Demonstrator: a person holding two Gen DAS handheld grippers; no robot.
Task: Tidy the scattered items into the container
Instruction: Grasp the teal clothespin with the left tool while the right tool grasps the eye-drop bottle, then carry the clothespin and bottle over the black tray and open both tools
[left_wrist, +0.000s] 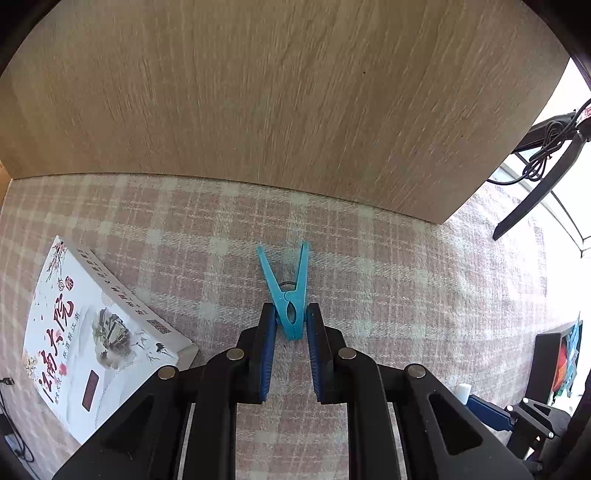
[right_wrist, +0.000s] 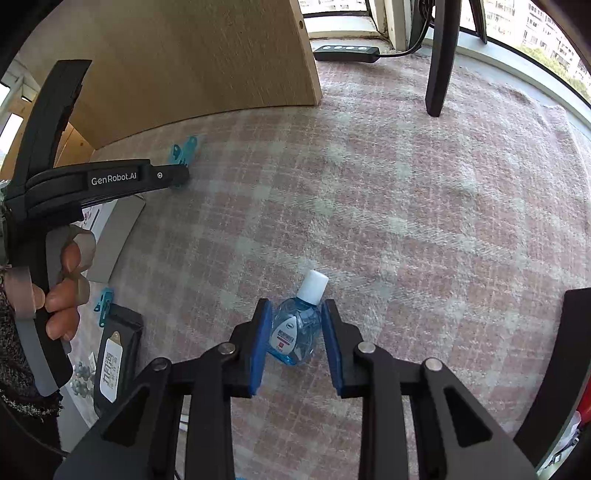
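Note:
A blue clothespin (left_wrist: 289, 295) lies on the pink checked cloth (left_wrist: 388, 277), its spread handles pointing away from me. My left gripper (left_wrist: 291, 314) is shut on its nose end, one blue pad against each side. The right wrist view shows the same peg (right_wrist: 184, 147) at that gripper's tip. A small blue eye-drop bottle (right_wrist: 295, 332) with a white cap lies on the cloth, and my right gripper (right_wrist: 297, 310) is shut on its body. A black container (left_wrist: 546, 362) holding colourful things shows at the right edge of the left wrist view.
A wooden panel (left_wrist: 277, 103) stands just behind the peg. A white book (left_wrist: 96, 339) lies to the left. Another blue clothespin (right_wrist: 103, 301) rests beside a black pouch (right_wrist: 118, 358) near the person's hand (right_wrist: 62, 306). A power strip (right_wrist: 345, 51) and a black leg (right_wrist: 439, 74) stand farther back.

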